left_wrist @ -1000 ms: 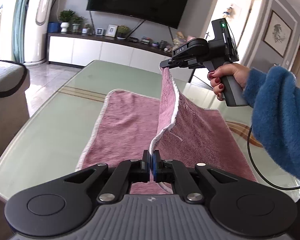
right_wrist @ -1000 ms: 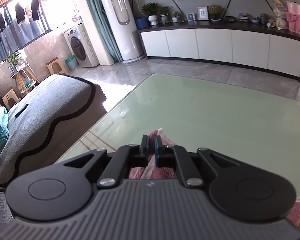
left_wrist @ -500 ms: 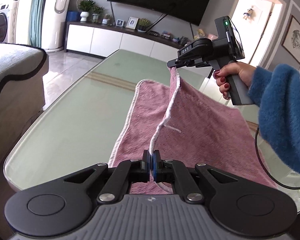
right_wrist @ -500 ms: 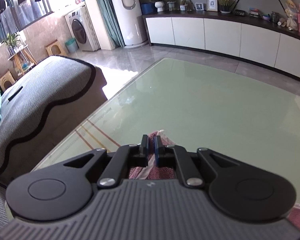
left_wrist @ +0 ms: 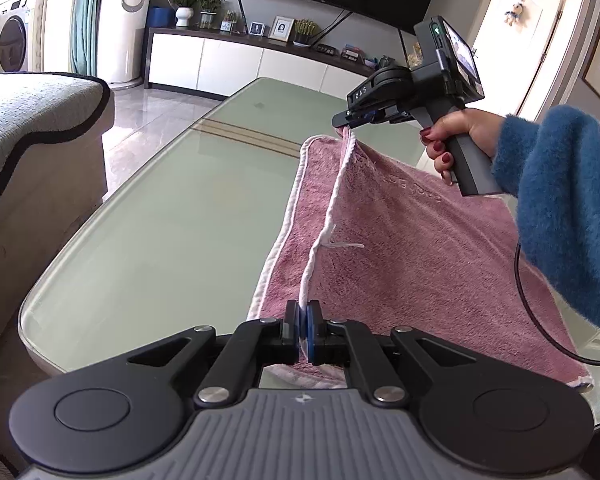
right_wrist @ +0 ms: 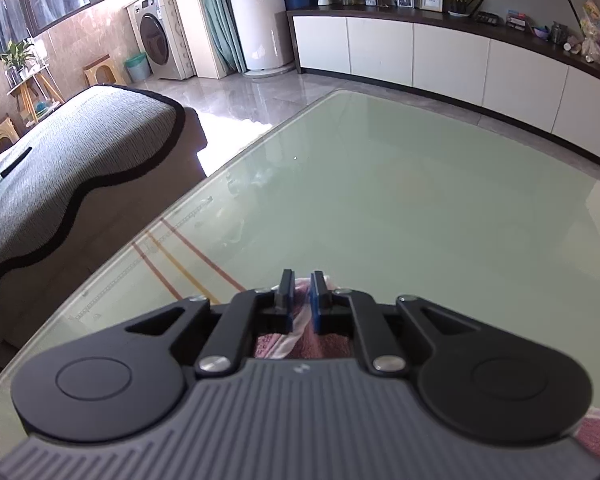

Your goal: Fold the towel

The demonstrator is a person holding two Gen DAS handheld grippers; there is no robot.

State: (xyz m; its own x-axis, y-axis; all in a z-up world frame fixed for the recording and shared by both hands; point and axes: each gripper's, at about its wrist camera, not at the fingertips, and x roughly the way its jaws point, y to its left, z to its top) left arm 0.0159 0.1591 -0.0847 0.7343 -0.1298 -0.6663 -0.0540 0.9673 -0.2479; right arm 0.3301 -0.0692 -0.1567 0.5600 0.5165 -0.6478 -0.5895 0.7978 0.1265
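Nearest to me, the left gripper (left_wrist: pixel 303 330) has its two blue-padded fingers pressed together on the white-piped edge of the pink terry towel (left_wrist: pixel 412 264), pinching one corner just above the near end of the pale green glass table (left_wrist: pixel 172 220). From that pinch the towel's hem runs up and away in a taut line to the right gripper (left_wrist: pixel 346 124), whose black fingers are clamped on the other corner of the same edge. In the right wrist view the right gripper (right_wrist: pixel 301 300) shows a narrow gap between its blue pads, and that gap is filled with bunched pink cloth and white piping. A hand (left_wrist: pixel 456 140) with red-painted nails wraps the right gripper's black handle, a fluffy blue sleeve (left_wrist: pixel 560 200) behind it and a thin black cable (left_wrist: pixel 540 328) looping below.

The lifted half of the towel hangs over the half that lies flat on the glass, its white border near the table's middle. Thin red and yellow stripes (right_wrist: pixel 180 264) cross the glass beyond. To the left stands a grey woven sofa with a black wavy trim (right_wrist: pixel 80 168), well apart from the towel. Farthest off, a long white cabinet with a dark top (right_wrist: pixel 440 60) lines the wall.
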